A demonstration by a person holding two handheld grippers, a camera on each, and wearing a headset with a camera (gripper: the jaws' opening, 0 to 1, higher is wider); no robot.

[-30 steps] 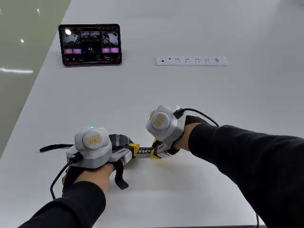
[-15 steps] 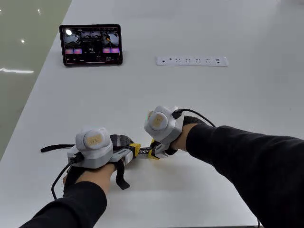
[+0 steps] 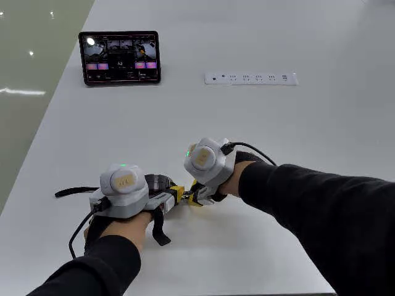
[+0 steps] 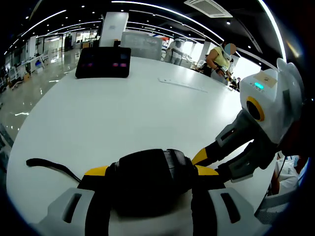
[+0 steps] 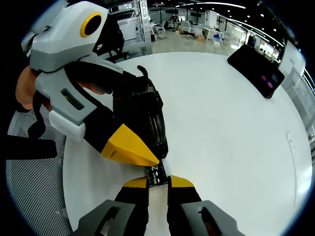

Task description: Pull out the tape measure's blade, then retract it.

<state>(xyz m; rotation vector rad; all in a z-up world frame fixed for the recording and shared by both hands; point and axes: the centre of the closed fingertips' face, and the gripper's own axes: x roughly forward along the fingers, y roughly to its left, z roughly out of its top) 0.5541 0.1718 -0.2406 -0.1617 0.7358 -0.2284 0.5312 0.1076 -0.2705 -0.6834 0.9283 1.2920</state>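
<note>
a: what sits at the far side of the white desk point(image 3: 185, 117)?
b: a dark tablet point(image 3: 120, 57), propped upright with its screen lit, near the left edge. well to its right, a white power strip point(image 3: 251, 78) lies flat.
a: and beyond the desk?
b: glossy greenish floor point(image 3: 28, 74) on the left, with light spots on it. the left gripper view has a person point(image 4: 220, 58) standing in the background, under long ceiling light strips point(image 4: 147, 6).

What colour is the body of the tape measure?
The tape measure is black, clearest in left gripper view.
</note>
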